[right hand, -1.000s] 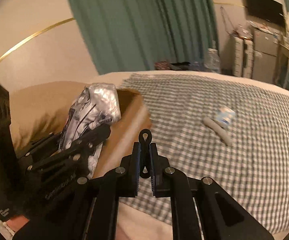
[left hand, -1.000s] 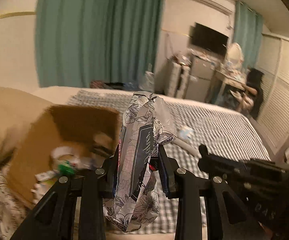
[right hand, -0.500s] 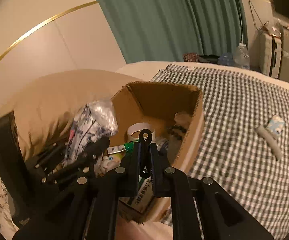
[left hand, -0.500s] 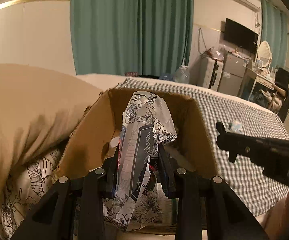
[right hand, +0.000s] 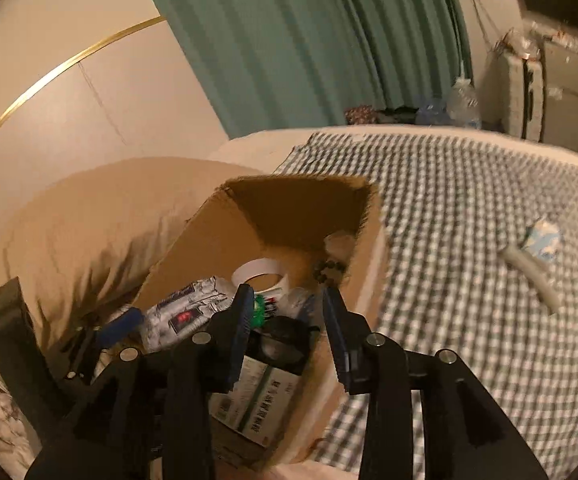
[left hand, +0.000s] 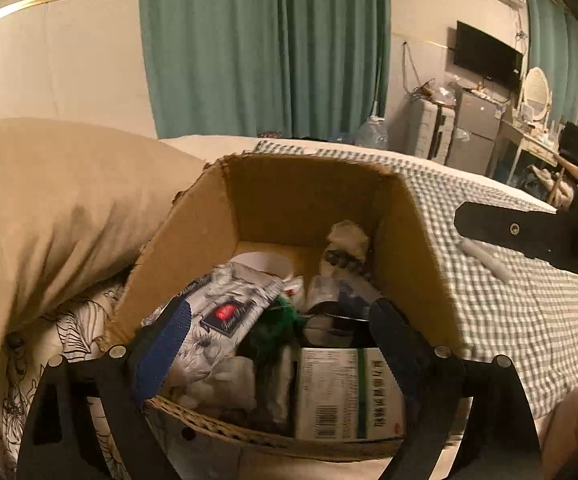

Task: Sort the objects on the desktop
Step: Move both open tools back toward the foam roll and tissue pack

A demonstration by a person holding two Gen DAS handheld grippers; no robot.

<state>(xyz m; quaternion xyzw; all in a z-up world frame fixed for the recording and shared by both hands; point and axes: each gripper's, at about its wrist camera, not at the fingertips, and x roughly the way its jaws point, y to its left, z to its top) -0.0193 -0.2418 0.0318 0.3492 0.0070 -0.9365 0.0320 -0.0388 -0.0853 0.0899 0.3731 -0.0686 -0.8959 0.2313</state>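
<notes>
While both grippers' jaws open — cluttered cardboard box below, floral packet inside.

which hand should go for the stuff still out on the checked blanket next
Right, probably. The right tool, jaws opening and empty, is on the side of the cardboard box nearer the grey tube; the left tool sits over the box.
</notes>
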